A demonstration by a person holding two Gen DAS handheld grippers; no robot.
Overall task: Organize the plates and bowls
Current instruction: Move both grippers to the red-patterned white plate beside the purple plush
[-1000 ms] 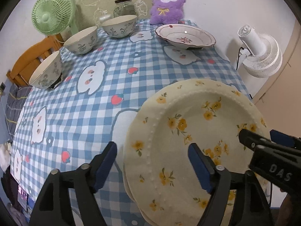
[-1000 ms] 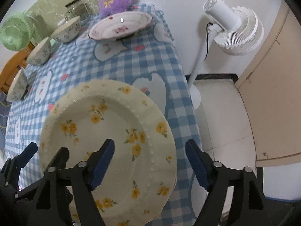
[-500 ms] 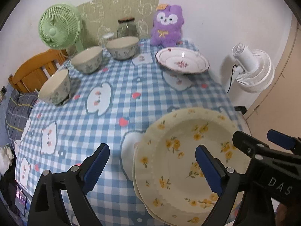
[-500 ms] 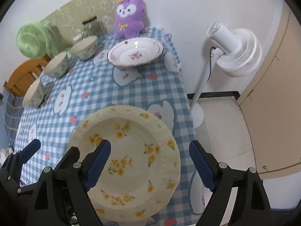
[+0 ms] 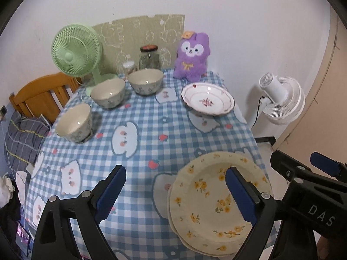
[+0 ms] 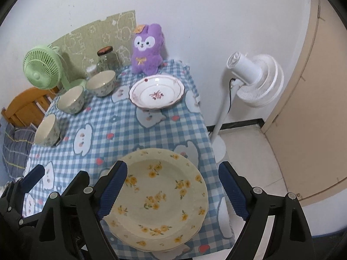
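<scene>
Left gripper point(image 5: 175, 192) and right gripper point(image 6: 171, 188) gaping, empty, above yellow plates point(image 6: 160, 197)

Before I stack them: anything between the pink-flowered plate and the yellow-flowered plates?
Nothing: only bare checked tablecloth lies between pink-flowered plate and yellow-flowered plates, in both views.

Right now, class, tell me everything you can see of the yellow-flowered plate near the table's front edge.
The yellow-flowered plate is round, cream, glazed like ceramic, with a beaded rim and scattered yellow blossoms with green leaves. It lies level, face up and empty, on top of at least one matching plate whose rim peeks out beneath. The stack rests on the blue checked tablecloth near its front right corner. Neither gripper touches it.
</scene>
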